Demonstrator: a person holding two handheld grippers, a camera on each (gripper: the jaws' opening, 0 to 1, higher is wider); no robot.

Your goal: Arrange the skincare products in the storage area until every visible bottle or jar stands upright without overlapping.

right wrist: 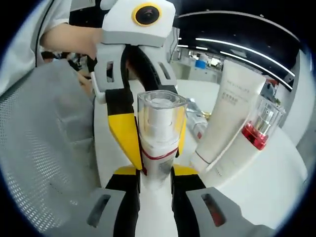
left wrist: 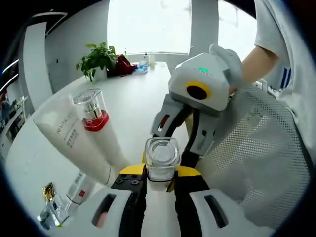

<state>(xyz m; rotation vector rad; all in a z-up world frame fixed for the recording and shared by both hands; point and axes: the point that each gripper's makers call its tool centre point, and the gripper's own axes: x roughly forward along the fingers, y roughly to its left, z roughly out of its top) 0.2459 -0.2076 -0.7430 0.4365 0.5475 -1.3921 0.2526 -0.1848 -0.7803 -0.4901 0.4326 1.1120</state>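
1. Where both grippers meet over the white tabletop [left wrist: 133, 98], one clear-capped bottle [left wrist: 162, 160] is pinched by the left gripper [left wrist: 160, 180] fingers and by the right gripper [right wrist: 157, 170] fingers.
2. One white tube [left wrist: 74, 138] and one red-collared bottle [left wrist: 93, 112] lean together just beside it.
3. Left gripper view adds one potted plant [left wrist: 96, 59] near the tabletop's far edge and two small items [left wrist: 64, 200] lying flat.
4. One mesh basket [right wrist: 44, 143] bounds one side; open tabletop lies beyond.

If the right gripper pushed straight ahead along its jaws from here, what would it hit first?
The right gripper already clamps the clear-capped bottle. Directly beyond it, the left gripper grips the same bottle from the opposite side, so it would probably meet that first; depth is unclear.
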